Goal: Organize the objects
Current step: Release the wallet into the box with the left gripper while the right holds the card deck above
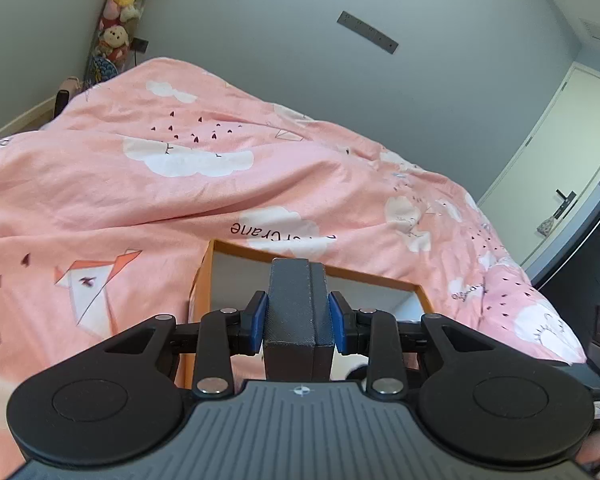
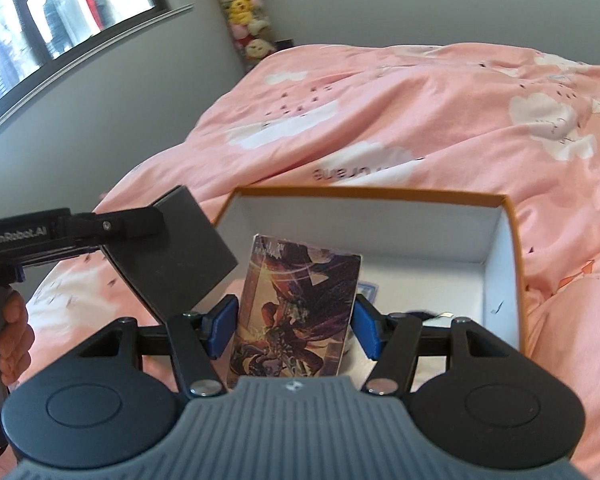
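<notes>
My left gripper (image 1: pixel 298 314) is shut on a dark grey flat case (image 1: pixel 298 304), held edge-up just over the near-left rim of an orange box with a white inside (image 1: pixel 374 278). The right wrist view shows that same grey case (image 2: pixel 172 258) to the left of the box (image 2: pixel 514 240), with the left gripper's finger across it. My right gripper (image 2: pixel 294 330) is shut on a picture-printed card box (image 2: pixel 296 312), held upright above the box's open inside. Small items lie on the box floor, mostly hidden behind the card box.
The box sits on a bed with a rumpled pink cloud-print duvet (image 1: pixel 140 184). Stuffed toys (image 2: pixel 246 8) hang in the far corner. A window (image 2: pixel 60 12) is on the left wall, a door (image 1: pixel 560 168) at right. A hand (image 2: pixel 14 336) grips the left gripper's handle.
</notes>
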The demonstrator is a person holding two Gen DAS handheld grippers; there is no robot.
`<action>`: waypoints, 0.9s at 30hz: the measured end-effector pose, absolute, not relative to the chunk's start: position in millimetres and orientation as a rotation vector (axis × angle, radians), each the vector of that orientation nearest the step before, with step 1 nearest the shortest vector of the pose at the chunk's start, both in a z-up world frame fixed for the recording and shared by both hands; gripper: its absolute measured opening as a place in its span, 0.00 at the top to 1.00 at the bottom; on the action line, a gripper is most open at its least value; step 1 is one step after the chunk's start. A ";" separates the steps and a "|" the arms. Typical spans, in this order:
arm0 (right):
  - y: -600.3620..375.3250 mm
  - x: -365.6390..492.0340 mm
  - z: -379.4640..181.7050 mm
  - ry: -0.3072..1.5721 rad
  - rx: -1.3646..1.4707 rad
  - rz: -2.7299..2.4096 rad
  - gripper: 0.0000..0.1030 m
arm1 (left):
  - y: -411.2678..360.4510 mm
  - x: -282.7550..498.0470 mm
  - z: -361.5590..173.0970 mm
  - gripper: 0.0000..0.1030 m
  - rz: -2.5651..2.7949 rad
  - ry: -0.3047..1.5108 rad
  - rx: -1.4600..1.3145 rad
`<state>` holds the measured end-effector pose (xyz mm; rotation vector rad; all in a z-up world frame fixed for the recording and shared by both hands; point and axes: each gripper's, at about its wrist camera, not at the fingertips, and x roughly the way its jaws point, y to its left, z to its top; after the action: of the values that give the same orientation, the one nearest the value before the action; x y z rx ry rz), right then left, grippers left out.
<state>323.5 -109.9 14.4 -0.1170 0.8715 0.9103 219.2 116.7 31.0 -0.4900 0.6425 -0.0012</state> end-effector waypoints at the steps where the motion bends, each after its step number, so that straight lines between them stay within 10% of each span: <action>1: -108.9 330.3 12.3 0.873 -0.111 0.901 0.39 | 117.5 227.9 27.1 0.64 -0.002 0.650 -0.496; 27: -80.8 426.2 -49.3 0.990 -0.105 0.859 0.39 | 82.5 319.5 -49.1 0.62 0.104 0.858 -0.337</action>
<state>426.2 -80.8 -49.3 -0.1051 0.9902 0.8590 319.5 82.5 -49.1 -0.3369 0.8581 0.1043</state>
